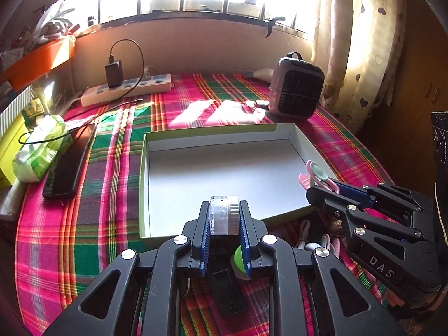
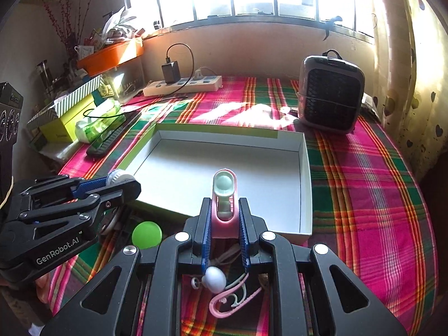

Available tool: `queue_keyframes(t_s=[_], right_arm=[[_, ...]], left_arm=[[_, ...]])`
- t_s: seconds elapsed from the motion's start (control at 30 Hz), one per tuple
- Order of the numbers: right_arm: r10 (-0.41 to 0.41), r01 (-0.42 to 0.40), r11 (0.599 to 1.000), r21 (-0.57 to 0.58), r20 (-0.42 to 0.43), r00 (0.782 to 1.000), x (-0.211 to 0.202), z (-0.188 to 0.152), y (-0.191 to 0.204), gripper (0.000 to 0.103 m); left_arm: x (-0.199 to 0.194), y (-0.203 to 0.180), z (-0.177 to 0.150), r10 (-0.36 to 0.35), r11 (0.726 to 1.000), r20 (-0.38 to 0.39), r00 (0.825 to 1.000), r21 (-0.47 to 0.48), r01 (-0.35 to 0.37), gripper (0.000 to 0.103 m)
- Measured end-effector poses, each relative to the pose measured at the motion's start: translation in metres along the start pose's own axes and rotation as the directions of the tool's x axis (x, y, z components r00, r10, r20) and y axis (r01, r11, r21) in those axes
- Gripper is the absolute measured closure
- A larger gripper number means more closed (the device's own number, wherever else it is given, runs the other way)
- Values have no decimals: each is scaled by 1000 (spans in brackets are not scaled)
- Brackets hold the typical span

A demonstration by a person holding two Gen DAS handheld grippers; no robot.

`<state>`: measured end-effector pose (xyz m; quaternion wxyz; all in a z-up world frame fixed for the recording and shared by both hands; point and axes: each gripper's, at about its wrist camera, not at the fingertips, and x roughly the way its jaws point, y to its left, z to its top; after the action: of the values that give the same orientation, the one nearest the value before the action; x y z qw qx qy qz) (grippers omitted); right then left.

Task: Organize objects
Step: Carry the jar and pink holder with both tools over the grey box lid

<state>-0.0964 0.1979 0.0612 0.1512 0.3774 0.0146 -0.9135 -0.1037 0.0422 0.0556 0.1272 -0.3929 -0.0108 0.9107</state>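
Left gripper jaws pinch a clear jar at the near rim of the box. Right gripper jaws pinch a pink clip, also over the near rim. Loose items lie on the cloth beneath: a green ball, a white bulb and cords. The box is empty. Risks, as judged: the grippers sit close and may collide on release; the round jar may roll once freed; the light box may shift if its rim is struck.
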Motion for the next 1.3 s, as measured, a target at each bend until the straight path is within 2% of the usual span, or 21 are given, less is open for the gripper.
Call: queue_keyframes(t_s=[0.53, 0.73, 1.3], right_arm=[[-1, -1, 1000, -31, -44, 999, 47, 41, -1, 84], [-1, -1, 1000, -22, -81, 997, 70, 52, -6, 84], [-4, 0, 1000, -26, -154, 988, 110, 58, -7, 84]], left_arm=[[39, 19, 38, 23, 1000, -10, 1000, 15, -22, 86], [61, 25, 47, 37, 999, -44, 998, 16, -36, 86], [96, 36, 54, 55, 998, -101, 993, 10, -54, 86]])
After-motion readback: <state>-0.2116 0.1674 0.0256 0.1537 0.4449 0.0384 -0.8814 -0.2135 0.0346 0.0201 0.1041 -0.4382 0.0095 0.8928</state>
